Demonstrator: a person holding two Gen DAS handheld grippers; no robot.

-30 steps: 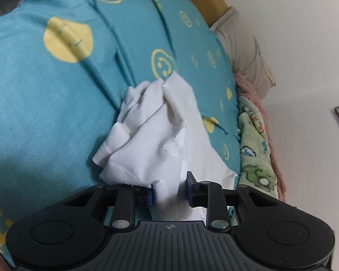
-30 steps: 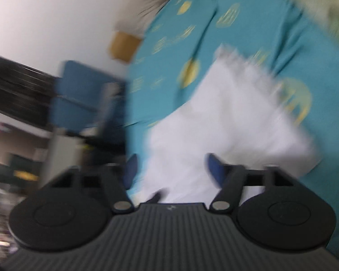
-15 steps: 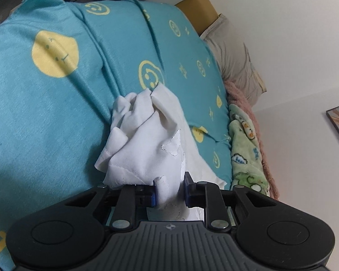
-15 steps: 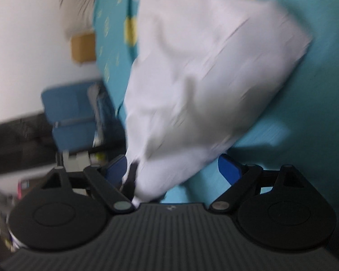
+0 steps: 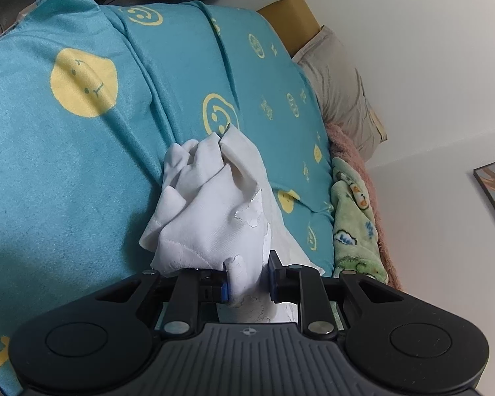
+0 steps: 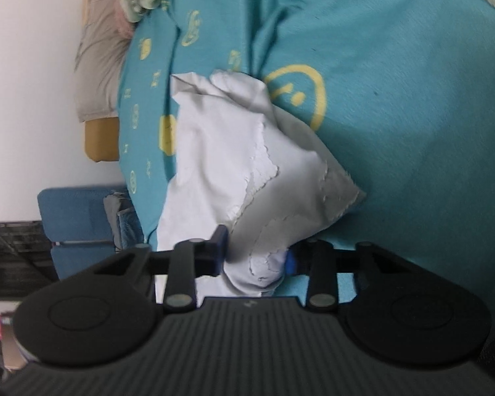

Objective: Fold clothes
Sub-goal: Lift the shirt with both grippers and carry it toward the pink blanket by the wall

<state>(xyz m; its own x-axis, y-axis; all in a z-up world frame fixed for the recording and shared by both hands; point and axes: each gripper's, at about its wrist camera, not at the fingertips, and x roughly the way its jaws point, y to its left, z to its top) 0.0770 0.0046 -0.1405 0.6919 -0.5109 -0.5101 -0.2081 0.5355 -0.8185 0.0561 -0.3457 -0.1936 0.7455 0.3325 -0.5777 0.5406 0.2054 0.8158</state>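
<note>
White garment [image 5: 211, 217], soft, light, bunched on the teal bedspread [image 5: 66, 171]; left gripper [image 5: 247, 280] and right gripper [image 6: 255, 257] each pinch an edge

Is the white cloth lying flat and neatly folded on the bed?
No, the white cloth is bunched up and pinched in the left gripper.
</note>
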